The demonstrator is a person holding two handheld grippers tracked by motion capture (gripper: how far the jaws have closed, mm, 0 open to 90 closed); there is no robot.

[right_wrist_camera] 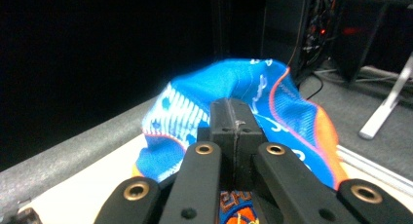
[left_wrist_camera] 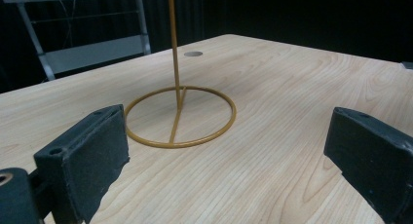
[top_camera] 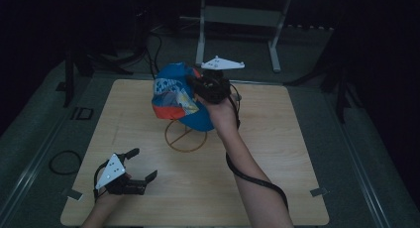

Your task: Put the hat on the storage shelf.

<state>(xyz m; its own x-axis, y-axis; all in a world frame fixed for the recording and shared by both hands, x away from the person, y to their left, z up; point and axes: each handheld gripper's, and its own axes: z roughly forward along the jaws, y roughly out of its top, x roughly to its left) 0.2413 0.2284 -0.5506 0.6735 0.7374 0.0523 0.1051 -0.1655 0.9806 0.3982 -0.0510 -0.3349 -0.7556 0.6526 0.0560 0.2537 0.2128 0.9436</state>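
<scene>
— High view, surface? 
— Wooden table [top_camera: 277,153] is sitting in a dark room; right gripper [top_camera: 200,86] is clamping a blue cap [top_camera: 173,96] above the wire stand [top_camera: 185,135].
— Left gripper view? 
— Left gripper [left_wrist_camera: 229,151] is gaping wide over the table.
— Right gripper view? 
— Jaws are pinching the cap's fabric.

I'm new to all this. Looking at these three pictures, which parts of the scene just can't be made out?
- Top of the gold wire stand: in the left gripper view the frame's upper edge cuts its pole; in the high view the blue cap covers it.
- What the right gripper pinches: its shut jaws hide the fabric between them.
- Cap's printed wording: too small and blurred.
- Room behind the table: too dark.
</scene>
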